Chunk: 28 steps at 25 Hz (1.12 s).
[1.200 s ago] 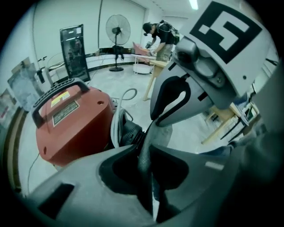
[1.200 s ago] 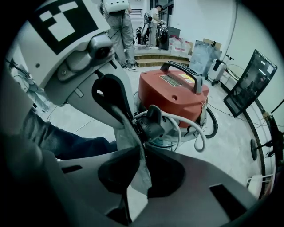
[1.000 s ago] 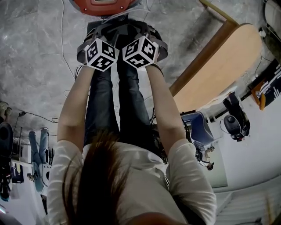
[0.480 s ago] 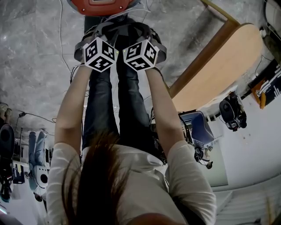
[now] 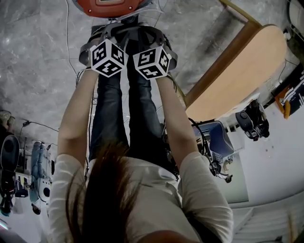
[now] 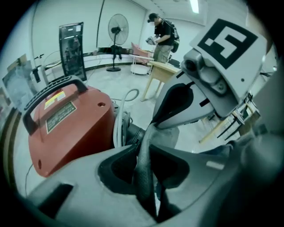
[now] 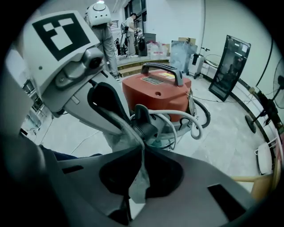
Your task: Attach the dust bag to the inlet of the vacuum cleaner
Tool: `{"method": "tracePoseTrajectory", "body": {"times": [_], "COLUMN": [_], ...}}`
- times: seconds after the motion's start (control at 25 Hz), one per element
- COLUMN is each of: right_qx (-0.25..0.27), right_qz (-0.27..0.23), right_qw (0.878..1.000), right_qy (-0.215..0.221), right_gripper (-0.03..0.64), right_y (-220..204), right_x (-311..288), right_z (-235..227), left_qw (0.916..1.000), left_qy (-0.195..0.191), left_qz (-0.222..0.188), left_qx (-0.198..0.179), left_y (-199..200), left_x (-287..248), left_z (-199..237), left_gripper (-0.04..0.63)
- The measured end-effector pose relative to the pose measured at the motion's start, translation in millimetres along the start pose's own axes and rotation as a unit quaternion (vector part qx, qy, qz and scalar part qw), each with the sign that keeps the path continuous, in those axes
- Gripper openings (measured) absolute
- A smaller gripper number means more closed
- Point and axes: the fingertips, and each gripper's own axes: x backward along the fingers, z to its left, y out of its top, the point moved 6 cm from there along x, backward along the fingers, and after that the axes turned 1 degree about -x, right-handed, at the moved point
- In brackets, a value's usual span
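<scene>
The red vacuum cleaner point(image 5: 110, 5) stands on the floor at the top of the head view. Both grippers hang close together just in front of it. My left gripper point(image 6: 144, 153) is shut on a grey fold of the dust bag point(image 6: 143, 177), right beside the black inlet point(image 6: 132, 133). The right gripper point(image 7: 142, 153) has a thin whitish strip of the bag point(image 7: 140, 188) pinched between its pads, and its jaws are closing. Its tips sit just before the inlet point(image 7: 144, 123) on the red body point(image 7: 155, 91). Each gripper's tips meet the other's at the bag.
A white hose point(image 7: 197, 122) loops beside the vacuum. A wooden table point(image 5: 237, 80) stands to the right. A standing fan point(image 6: 116, 31), a black panel point(image 6: 72, 48) and a person point(image 6: 162, 35) are far back. My legs point(image 5: 118, 114) are below the grippers.
Both marker cubes have rolled a little and stayed where they were in front of the vacuum. Each gripper keeps its hold on the bag.
</scene>
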Motion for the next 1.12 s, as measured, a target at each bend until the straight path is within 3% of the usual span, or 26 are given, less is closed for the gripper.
{"method": "tracePoseTrajectory", "body": {"times": [0.08,0.16,0.4,0.52,0.76,0.92,1.12], "right_qx": [-0.013,-0.014,0.023,0.025,-0.017,-0.005,-0.015], "right_qz": [-0.004,-0.001,0.018,0.023,0.000,0.011,0.019], "right_qw": [1.000,1.000,0.999,0.999,0.999,0.998,0.997], "right_qy": [-0.001,0.001,0.029,0.037,0.043,0.055,0.073], "right_gripper": [0.025,0.025,0.025,0.025,0.025,0.026,0.040], "right_y": [-2.3,-2.7,5.4,7.5,2.7,3.5,5.7], "right_x": [-0.1,-1.6,-4.2,-5.7,0.2,-1.4,-0.7], "right_z": [2.1,-0.3,-9.0,-10.4,-9.8,-9.6,-11.4], "left_qw": [0.9996,0.9996,0.9968,0.9949,0.9990,0.9988,0.9940], "left_qy": [-0.012,-0.016,0.024,0.035,-0.011,-0.034,-0.024], "left_qz": [0.005,0.001,-0.033,-0.037,-0.011,0.001,0.002], "left_qx": [-0.025,-0.022,0.068,0.087,0.043,0.037,0.106], "left_y": [1.4,1.6,-2.4,-3.8,-1.6,-1.7,-7.3], "left_x": [-0.3,-1.3,1.3,1.2,-0.3,-2.4,-2.5], "left_z": [2.9,3.0,-3.5,-6.3,4.3,11.0,10.1], "left_gripper": [0.097,0.097,0.089,0.086,0.113,0.130,0.123]}}
